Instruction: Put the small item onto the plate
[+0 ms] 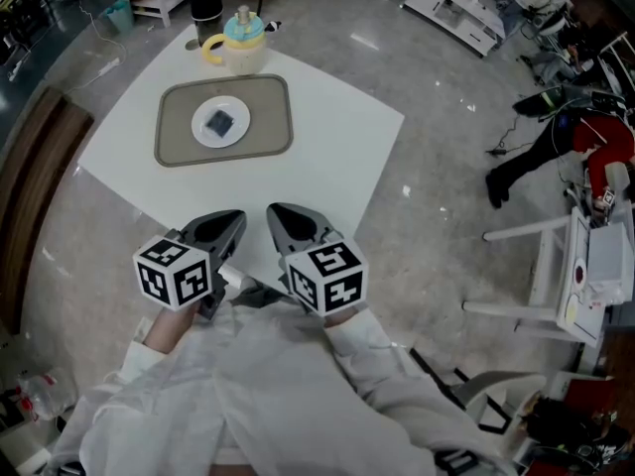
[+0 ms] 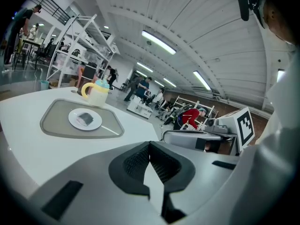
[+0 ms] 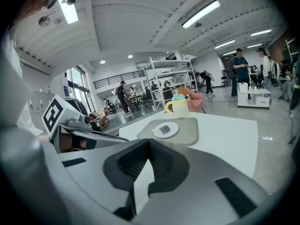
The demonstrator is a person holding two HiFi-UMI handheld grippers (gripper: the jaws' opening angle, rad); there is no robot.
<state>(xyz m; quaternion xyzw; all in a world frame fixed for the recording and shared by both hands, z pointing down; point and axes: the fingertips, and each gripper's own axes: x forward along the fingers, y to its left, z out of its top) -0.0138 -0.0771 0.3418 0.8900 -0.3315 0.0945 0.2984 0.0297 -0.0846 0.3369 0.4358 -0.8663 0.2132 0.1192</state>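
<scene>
A small dark square item lies on a white plate, which rests on a grey tray at the table's far side. The left gripper view shows the item on the plate; the right gripper view shows the item on the plate too. My left gripper and right gripper hover side by side over the table's near edge, well short of the tray. Both are shut with nothing between the jaws, as seen at the left gripper and right gripper.
A yellow cup with a blue lid and a black cylinder stand behind the tray. The white table is diamond-shaped from here, with grey floor around it. White furniture and clutter stand at the right. People stand far off.
</scene>
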